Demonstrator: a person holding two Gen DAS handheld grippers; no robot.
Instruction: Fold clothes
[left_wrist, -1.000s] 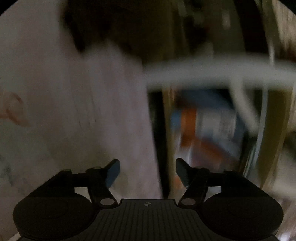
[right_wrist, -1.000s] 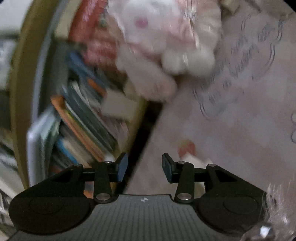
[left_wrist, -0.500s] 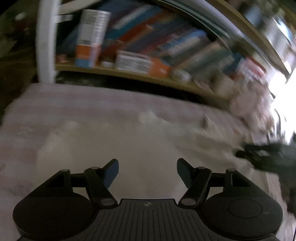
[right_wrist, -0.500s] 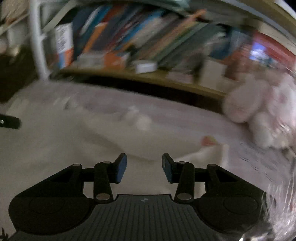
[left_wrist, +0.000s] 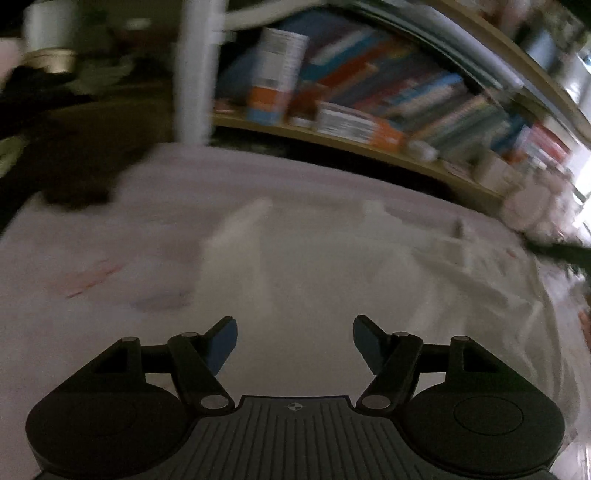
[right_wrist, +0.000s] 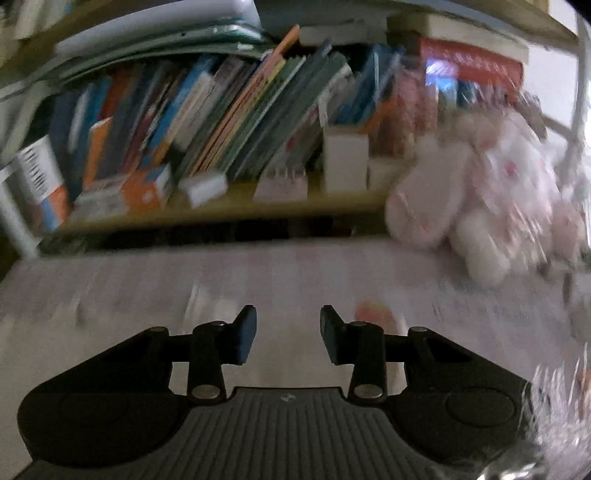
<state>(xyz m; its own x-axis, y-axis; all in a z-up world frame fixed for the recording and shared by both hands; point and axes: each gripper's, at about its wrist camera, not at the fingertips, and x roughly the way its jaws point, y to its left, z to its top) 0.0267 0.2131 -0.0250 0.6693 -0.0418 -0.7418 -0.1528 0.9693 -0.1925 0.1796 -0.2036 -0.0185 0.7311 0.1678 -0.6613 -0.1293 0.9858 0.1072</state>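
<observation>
Blurred pale garment (left_wrist: 332, 266) beneath spread, empty left gripper (left_wrist: 294, 338) and right gripper (right_wrist: 288, 334) (its outline indistinct)

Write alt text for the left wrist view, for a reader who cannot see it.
The left gripper, open with nothing between its blue-padded fingers, points down at a pale garment spread rumpled over a pinkish bedsheet. Behind the bed, a wooden shelf holds a blurred row of leaning books, with a white post at its left end.
</observation>
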